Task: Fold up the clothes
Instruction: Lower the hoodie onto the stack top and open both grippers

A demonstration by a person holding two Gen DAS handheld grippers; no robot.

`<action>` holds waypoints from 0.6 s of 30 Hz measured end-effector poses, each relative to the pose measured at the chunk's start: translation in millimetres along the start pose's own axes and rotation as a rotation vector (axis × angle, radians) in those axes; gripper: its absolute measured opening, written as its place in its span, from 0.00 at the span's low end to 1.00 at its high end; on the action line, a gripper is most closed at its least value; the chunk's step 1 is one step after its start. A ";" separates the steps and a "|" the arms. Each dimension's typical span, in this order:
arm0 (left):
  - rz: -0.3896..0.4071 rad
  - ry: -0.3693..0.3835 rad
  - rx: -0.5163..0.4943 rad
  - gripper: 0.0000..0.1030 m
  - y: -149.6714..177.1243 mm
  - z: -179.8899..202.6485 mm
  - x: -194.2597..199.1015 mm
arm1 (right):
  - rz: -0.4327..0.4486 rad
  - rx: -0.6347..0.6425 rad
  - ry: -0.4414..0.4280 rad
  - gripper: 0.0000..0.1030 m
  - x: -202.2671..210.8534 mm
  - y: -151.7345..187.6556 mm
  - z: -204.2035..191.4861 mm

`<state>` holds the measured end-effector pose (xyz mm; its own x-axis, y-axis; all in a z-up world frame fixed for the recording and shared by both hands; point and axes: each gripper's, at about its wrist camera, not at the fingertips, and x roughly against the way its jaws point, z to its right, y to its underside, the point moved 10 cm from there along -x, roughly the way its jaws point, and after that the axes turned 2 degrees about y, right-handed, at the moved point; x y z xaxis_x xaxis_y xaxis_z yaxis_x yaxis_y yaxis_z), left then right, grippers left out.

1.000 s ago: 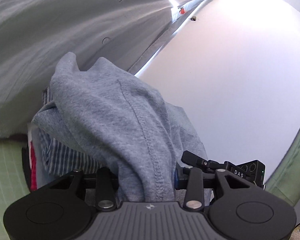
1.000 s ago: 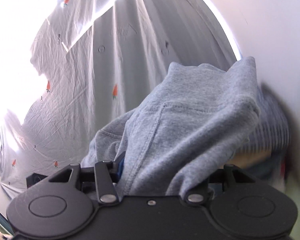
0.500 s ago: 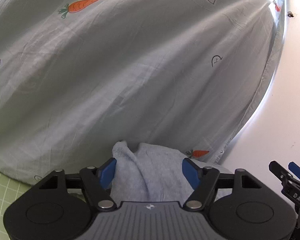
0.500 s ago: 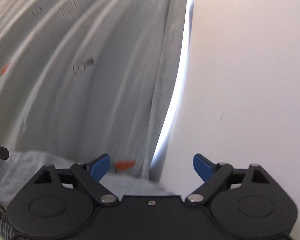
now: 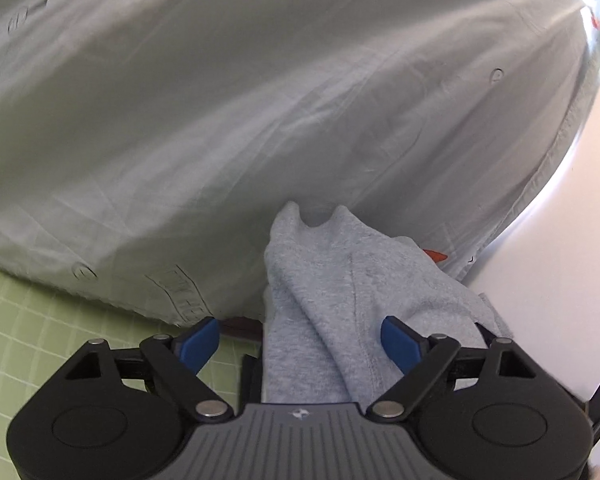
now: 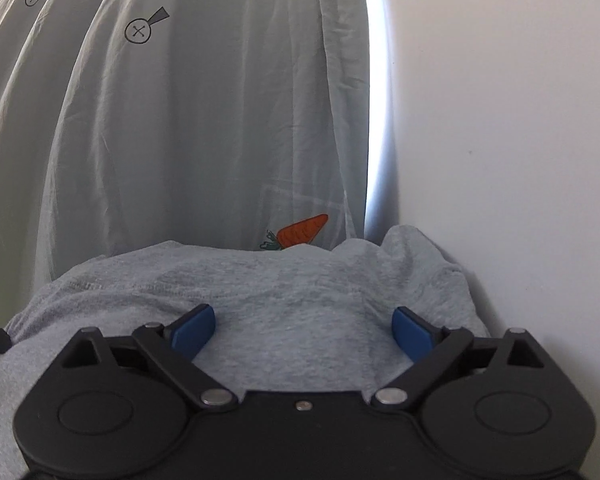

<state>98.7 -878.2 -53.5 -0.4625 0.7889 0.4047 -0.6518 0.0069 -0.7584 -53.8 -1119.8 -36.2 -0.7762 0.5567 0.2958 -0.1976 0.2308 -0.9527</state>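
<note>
A grey knit garment (image 5: 340, 300) is seen bunched at the lower centre of both views, against a carrot-printed curtain (image 6: 204, 128) and a white wall (image 6: 500, 120). The left gripper (image 5: 300, 342) is spread, the cloth lying loose between its blue pads (image 5: 198, 340). The right gripper (image 6: 302, 330) is likewise spread over the fabric, nothing pinched. A release or a fresh grasp is equally fitted; whether any fold is made cannot be told.
</note>
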 end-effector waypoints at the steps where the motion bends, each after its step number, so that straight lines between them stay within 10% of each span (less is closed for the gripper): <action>1: 0.020 -0.005 -0.044 0.89 -4.7 5.3 7.2 | 0.006 -0.002 0.004 0.94 5.6 -1.9 0.5; 11: 0.220 -0.030 -0.219 1.00 -11.5 54.4 108.8 | 0.040 0.023 0.078 1.00 116.6 12.6 -19.1; 18: 0.129 -0.067 -0.225 1.00 48.2 63.8 172.6 | -0.009 -0.049 0.079 1.00 219.3 47.5 -41.9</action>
<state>-50.9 -780.9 12.4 -0.5767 0.7498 0.3244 -0.4382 0.0512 -0.8974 -208.3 -953.3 -13.6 -0.7244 0.6151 0.3112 -0.1736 0.2740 -0.9459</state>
